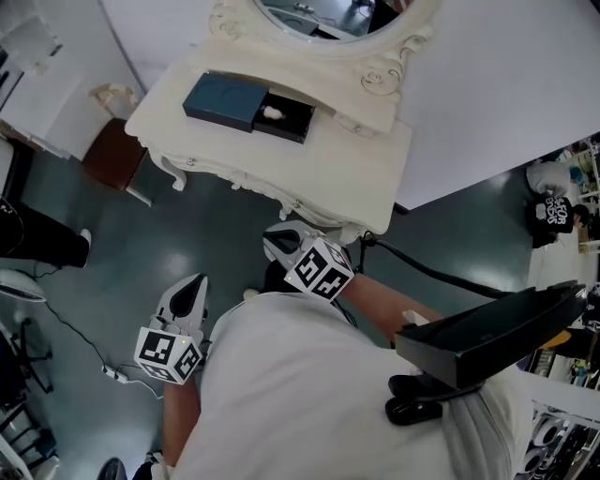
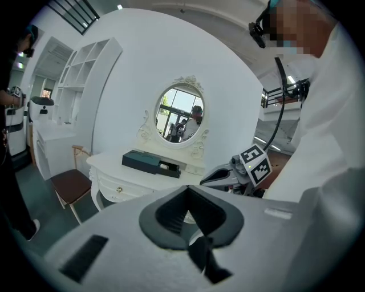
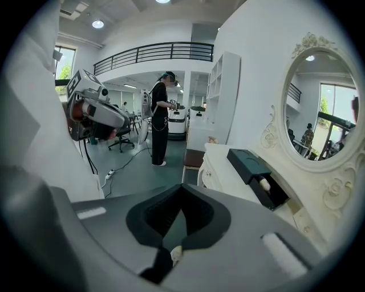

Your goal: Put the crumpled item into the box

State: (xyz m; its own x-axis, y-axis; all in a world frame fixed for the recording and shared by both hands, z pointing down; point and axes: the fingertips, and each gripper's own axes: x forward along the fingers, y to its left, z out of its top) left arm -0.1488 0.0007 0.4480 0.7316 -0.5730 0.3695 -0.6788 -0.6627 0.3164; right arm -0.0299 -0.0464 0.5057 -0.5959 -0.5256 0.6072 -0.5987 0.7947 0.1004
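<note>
A dark blue box point(image 1: 220, 101) lies on the white vanity table point(image 1: 309, 173), its drawer part pulled open to the right. A small pale crumpled item point(image 1: 273, 113) sits inside the open drawer. The box point(image 2: 149, 162) and the item point(image 2: 166, 166) also show far ahead in the left gripper view. In the right gripper view the box point(image 3: 251, 165) and the item point(image 3: 264, 184) are off to the right. My right gripper point(image 1: 277, 242) is shut and empty, short of the table's front edge. My left gripper point(image 1: 190, 298) hangs lower left over the floor, shut and empty.
An oval mirror point(image 1: 319, 14) stands at the back of the table. A chair with a brown seat point(image 1: 112, 155) is left of the table. A cable point(image 1: 112, 373) lies on the dark floor. A person point(image 3: 159, 122) stands far off by white shelves point(image 3: 219, 91).
</note>
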